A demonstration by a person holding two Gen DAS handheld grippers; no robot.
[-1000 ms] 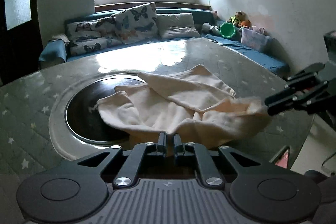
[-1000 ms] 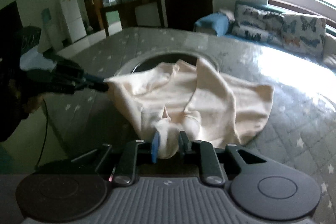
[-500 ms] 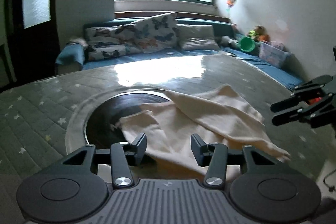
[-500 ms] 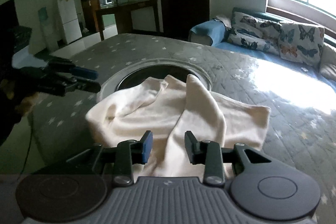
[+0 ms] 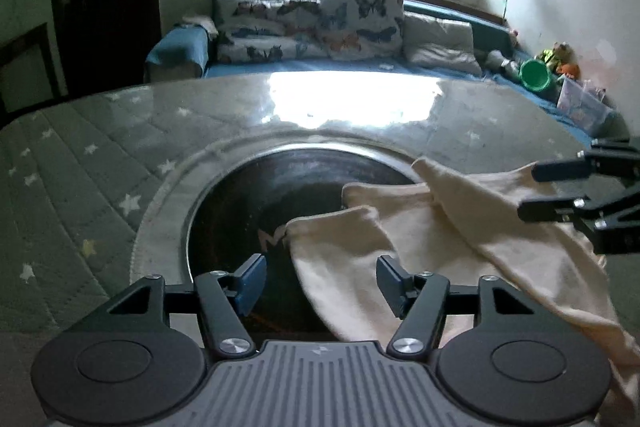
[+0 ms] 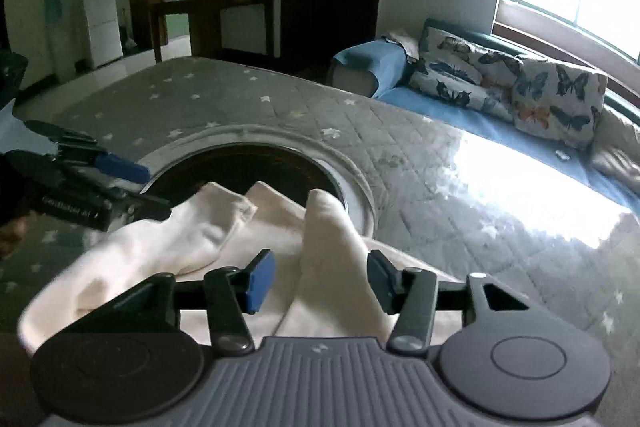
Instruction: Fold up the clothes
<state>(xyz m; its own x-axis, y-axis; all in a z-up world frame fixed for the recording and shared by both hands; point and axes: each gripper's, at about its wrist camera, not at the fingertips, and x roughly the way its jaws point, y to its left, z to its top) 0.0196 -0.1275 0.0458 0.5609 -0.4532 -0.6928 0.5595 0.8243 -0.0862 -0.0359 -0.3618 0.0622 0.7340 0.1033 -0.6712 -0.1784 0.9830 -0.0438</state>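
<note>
Table (image 5: 100,187): a large grey quilted cover with white stars is spreading across both views; glare from the window is lying on it toward 12 o'clock.
Round recess (image 5: 256,203): a dark circular insert with a pale rim is sitting in the table centre, at 12 o'clock of the left gripper and at 11 o'clock of the right gripper.
Sofa (image 6: 472,107): a blue sofa with butterfly cushions is standing beyond the table's far edge, under the window.
Cream garment (image 5: 420,251): it is lying crumpled on the table, partly overlapping the recess rim and hanging over the near edge. In the left wrist view it is extending from between the fingers out toward 3 o'clock. In the right wrist view (image 6: 200,239) it is filling the near foreground, from 9 o'clock to centre.
Left gripper (image 5: 318,281): its jaws are opening and standing spread apart. A rounded cloth end is lying in the gap, nearer the 3 o'clock finger; the pads are not pressing on it.
Right gripper (image 6: 320,281): its jaws are opening and standing spread apart. An upright fold of the garment is rising between the fingers, just beside the 3 o'clock pad; no pinch is showing.
Cross views: the right gripper (image 5: 576,195) is appearing at 3 o'clock over the cloth in the left view; the left gripper (image 6: 132,187) is appearing at 9 o'clock in the right view.
</note>
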